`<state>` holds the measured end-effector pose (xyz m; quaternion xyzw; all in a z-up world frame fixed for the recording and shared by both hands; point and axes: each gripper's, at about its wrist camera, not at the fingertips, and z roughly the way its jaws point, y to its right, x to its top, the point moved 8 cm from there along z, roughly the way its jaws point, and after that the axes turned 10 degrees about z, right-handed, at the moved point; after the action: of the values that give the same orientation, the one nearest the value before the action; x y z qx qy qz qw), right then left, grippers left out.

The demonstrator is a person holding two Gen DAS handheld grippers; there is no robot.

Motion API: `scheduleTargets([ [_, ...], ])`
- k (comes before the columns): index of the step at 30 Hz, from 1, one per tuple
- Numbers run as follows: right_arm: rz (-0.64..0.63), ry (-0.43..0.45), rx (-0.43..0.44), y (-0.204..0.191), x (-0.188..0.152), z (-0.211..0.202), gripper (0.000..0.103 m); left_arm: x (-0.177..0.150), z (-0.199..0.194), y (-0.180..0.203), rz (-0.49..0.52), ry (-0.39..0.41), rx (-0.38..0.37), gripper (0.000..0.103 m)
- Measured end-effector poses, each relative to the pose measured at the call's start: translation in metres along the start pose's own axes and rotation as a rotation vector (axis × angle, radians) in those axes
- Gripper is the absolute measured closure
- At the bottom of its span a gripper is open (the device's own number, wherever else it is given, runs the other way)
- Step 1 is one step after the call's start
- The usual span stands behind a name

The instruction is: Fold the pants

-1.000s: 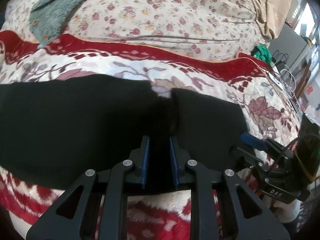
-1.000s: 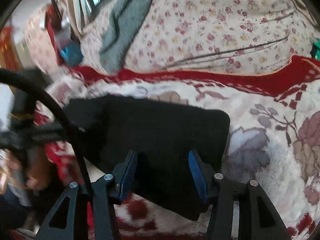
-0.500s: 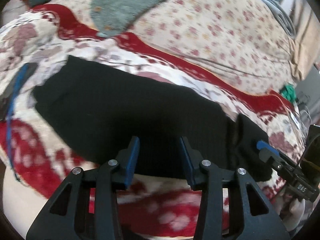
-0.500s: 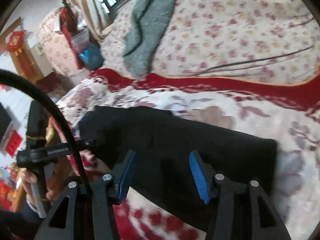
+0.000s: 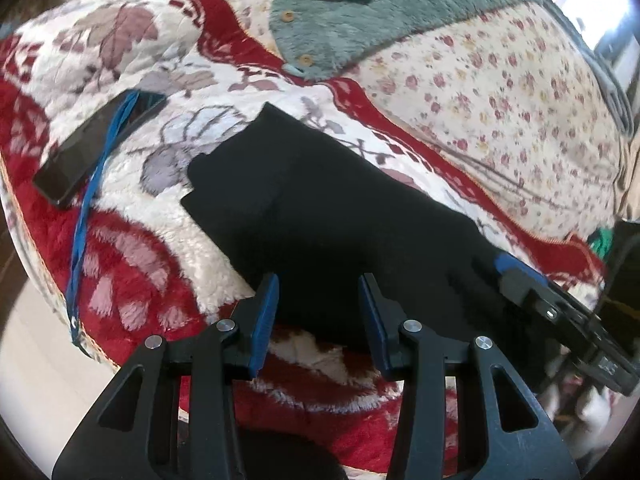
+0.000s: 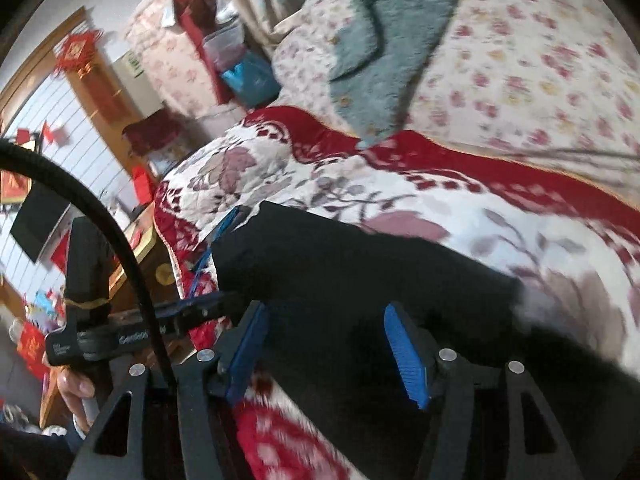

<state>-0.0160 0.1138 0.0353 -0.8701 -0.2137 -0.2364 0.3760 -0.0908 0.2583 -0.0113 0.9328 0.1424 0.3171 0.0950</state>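
Note:
The black pants (image 5: 320, 208) lie folded in a long band on the red and white floral blanket; they also show in the right wrist view (image 6: 360, 280). My left gripper (image 5: 319, 304) is open and empty, its blue pads straddling the near edge of the pants. My right gripper (image 6: 326, 344) is open and empty over the pants' near edge; it also shows at the right of the left wrist view (image 5: 520, 276). The left gripper shows at the left in the right wrist view (image 6: 192, 308).
A black phone (image 5: 96, 140) with a blue lanyard (image 5: 86, 216) lies on the blanket left of the pants. A grey-green fleece garment (image 5: 360, 8) lies on the flowered sheet (image 5: 500, 92) behind. The bed edge and floor (image 5: 36, 392) are at lower left.
My left gripper opened, let go of the pants and swung left along them. My right gripper stayed open and also swung left. The pants lie flat.

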Motion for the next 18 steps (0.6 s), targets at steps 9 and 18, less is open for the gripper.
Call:
scheduleTargets([
  [9, -0.135, -0.092, 0.027, -0.031, 0.036, 0.07, 0.037, -0.001, -0.015, -0.036, -0.167, 0.092, -0.063, 0.04],
  [18, -0.32, -0.221, -0.002, -0.064, 0.065, 0.146, 0.035, 0.006, 0.015, -0.041, -0.173, 0.035, -0.072, 0.04],
])
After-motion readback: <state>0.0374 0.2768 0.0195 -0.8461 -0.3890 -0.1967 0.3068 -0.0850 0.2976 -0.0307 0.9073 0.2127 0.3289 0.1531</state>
